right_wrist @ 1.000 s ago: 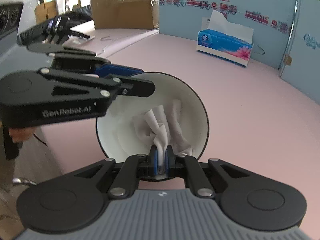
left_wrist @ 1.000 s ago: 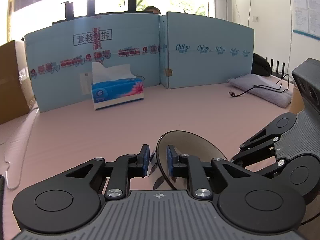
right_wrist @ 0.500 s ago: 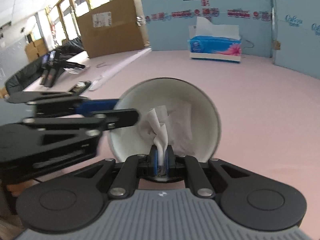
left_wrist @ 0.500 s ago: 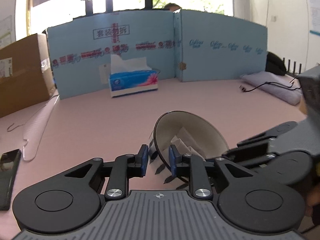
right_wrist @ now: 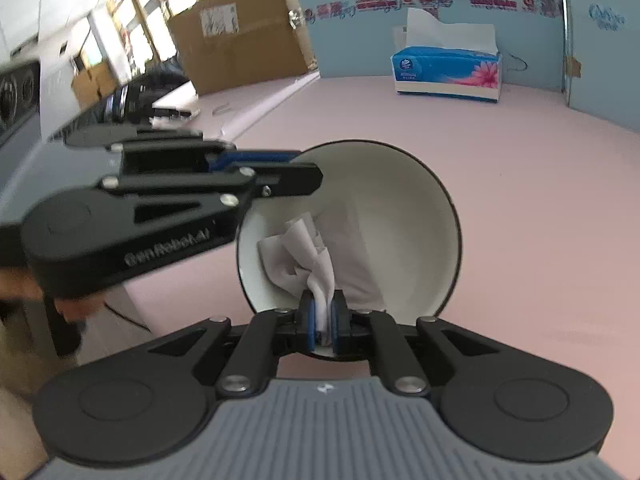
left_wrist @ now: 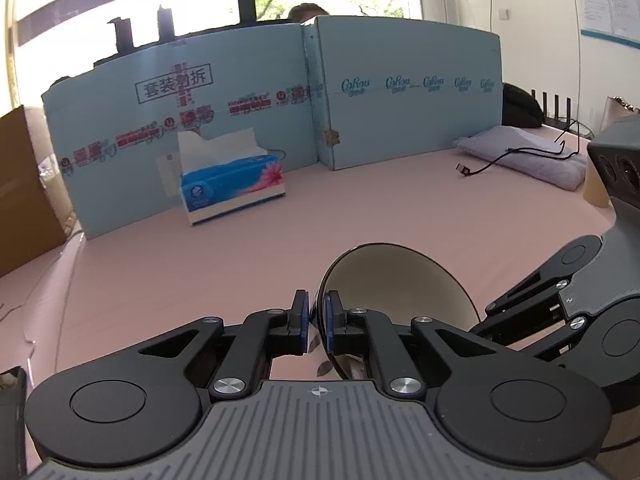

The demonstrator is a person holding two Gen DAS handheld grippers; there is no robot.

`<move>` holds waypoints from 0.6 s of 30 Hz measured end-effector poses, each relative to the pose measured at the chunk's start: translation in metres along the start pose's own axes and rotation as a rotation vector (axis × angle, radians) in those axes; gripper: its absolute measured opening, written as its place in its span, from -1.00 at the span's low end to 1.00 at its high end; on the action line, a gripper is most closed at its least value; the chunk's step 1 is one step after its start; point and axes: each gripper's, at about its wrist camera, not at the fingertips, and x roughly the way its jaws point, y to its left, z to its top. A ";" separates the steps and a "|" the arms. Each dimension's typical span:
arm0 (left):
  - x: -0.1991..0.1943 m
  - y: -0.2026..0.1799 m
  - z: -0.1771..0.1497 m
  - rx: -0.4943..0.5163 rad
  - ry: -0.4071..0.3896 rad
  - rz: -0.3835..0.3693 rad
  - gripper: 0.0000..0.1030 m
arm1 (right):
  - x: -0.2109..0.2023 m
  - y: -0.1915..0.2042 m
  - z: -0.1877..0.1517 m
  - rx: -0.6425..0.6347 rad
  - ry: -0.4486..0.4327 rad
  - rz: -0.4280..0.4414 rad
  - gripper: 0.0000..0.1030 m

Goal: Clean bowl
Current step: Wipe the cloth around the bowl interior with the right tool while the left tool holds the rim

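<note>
Right wrist view: 1 round, glossy white bowl [right_wrist: 400,216], tilted, rim clamped by the left gripper [right_wrist: 296,168]. Right gripper [right_wrist: 325,322] pinches 1 crumpled tissue [right_wrist: 304,260]; 1 blue tissue box [right_wrist: 446,74] stands beyond.

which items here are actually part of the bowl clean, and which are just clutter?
In use: bowl, rim clamped in the left gripper; crumpled tissue, gripped by the right gripper.

Lying about: tissue box, cardboard box, black cable, folded cloth.
</note>
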 end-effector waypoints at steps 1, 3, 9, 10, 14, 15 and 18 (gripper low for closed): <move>0.000 0.000 0.000 0.000 -0.003 -0.002 -0.77 | 0.000 0.000 0.000 -0.018 0.005 -0.014 -0.86; 0.000 0.000 -0.001 0.001 -0.007 -0.004 -0.77 | 0.000 0.001 0.000 -0.055 0.010 -0.046 -0.87; 0.003 0.001 -0.001 0.004 -0.003 -0.003 -0.76 | 0.002 0.000 -0.002 -0.131 0.002 -0.127 -0.87; 0.003 0.002 -0.001 0.004 -0.002 -0.005 -0.74 | 0.002 -0.001 -0.002 -0.139 -0.003 -0.137 -0.86; 0.002 0.003 -0.002 0.000 -0.001 -0.012 -0.74 | 0.003 -0.009 0.002 -0.126 -0.026 -0.150 -0.86; 0.002 0.004 -0.002 -0.001 -0.001 -0.013 -0.74 | 0.003 -0.011 0.005 -0.121 -0.034 -0.152 -0.86; 0.002 0.005 -0.001 -0.001 -0.002 -0.017 -0.74 | 0.004 -0.013 0.010 -0.118 -0.056 -0.159 -0.86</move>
